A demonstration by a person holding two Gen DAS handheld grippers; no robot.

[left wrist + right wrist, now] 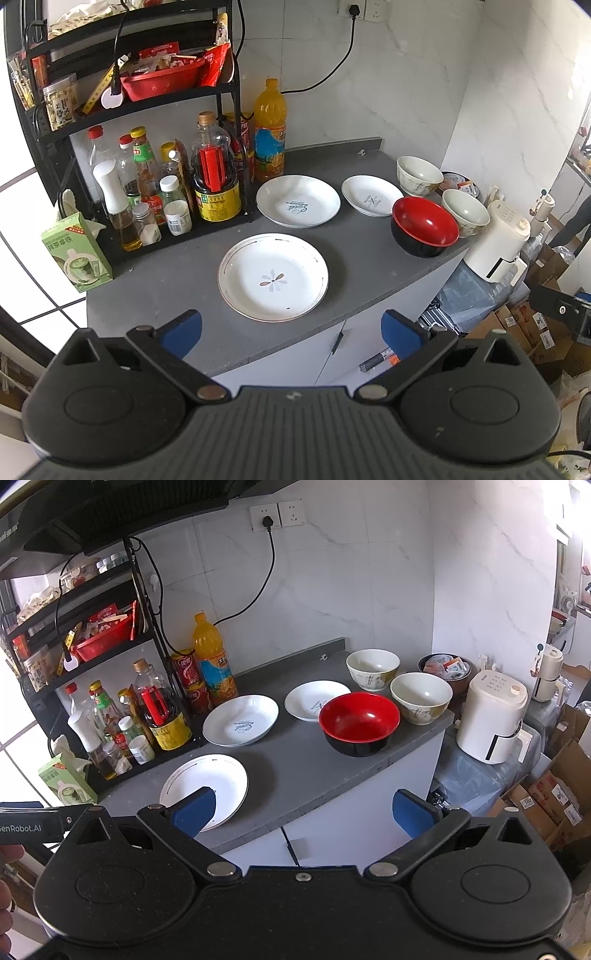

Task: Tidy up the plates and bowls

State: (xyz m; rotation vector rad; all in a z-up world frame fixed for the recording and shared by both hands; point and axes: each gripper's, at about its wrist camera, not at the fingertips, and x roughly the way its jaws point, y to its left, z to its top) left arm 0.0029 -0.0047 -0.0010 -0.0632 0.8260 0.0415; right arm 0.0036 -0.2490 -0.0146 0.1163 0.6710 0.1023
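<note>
On my feeds, the grey tabletop [192,273] carries three plates and three bowls. Flower plate [272,277]: nearest the front edge, alone. Script plate [298,200]: behind it, just beside the rack [236,155] of bottles. Small plate [371,195]: right of the script plate, apart from it, and it seems to sit on another plate, though I cannot tell for sure. Red bowl [424,226]: upright near the right front edge, just beside the small plate. Two cream bowls: one [418,175] at the back right, one [464,212] at the right edge, close to the red bowl. Juice bottle [270,129]: against the wall behind the script plate. My left hand-held gripper [291,334]: released, empty, in front of the flower plate. My right hand-held gripper [303,814]: released, empty, off the tabletop's front edge.
</note>
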